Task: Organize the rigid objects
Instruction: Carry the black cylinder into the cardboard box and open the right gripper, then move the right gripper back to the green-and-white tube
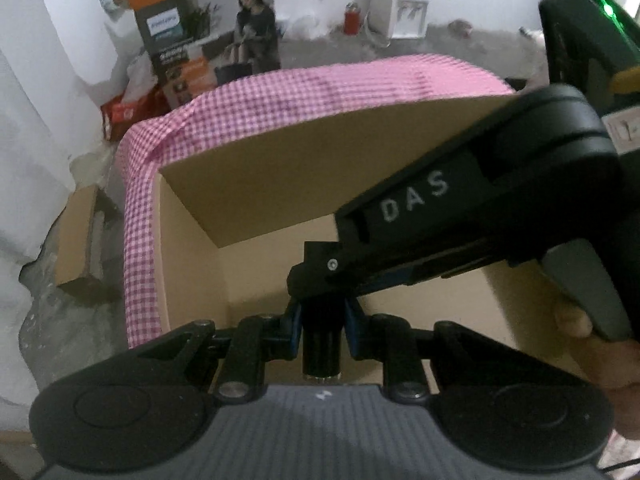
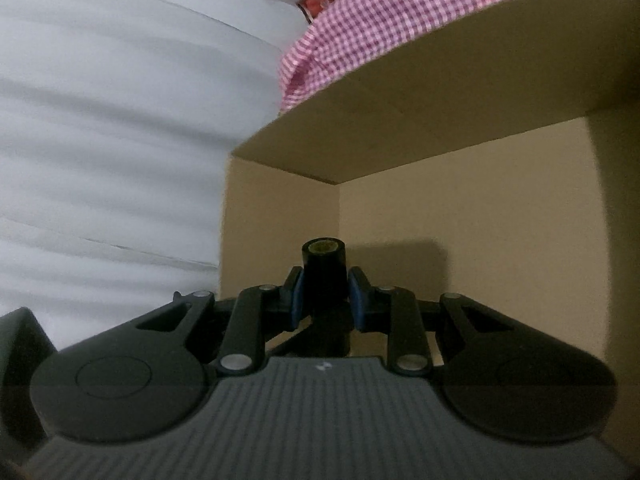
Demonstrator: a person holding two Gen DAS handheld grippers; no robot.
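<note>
A black cylinder, a roll with a hollow core (image 1: 321, 354), stands between my left gripper's (image 1: 321, 318) blue pads, which are shut on it over an open cardboard box (image 1: 192, 264). My right gripper (image 2: 325, 294) is shut on the same black roll (image 2: 325, 268), whose open yellowish core faces up. In the left wrist view the right gripper's black body marked "DAS" (image 1: 440, 208) reaches in from the right and meets the roll from above. Both hold it inside the box opening.
The box's flap (image 1: 312, 156) stands up behind the roll, and a pink checked cloth (image 1: 280, 92) lies around the box. White foam sheeting (image 2: 120, 120) is on the left. Printed cartons (image 1: 188, 52) and a red canister (image 1: 352, 18) stand beyond on the floor.
</note>
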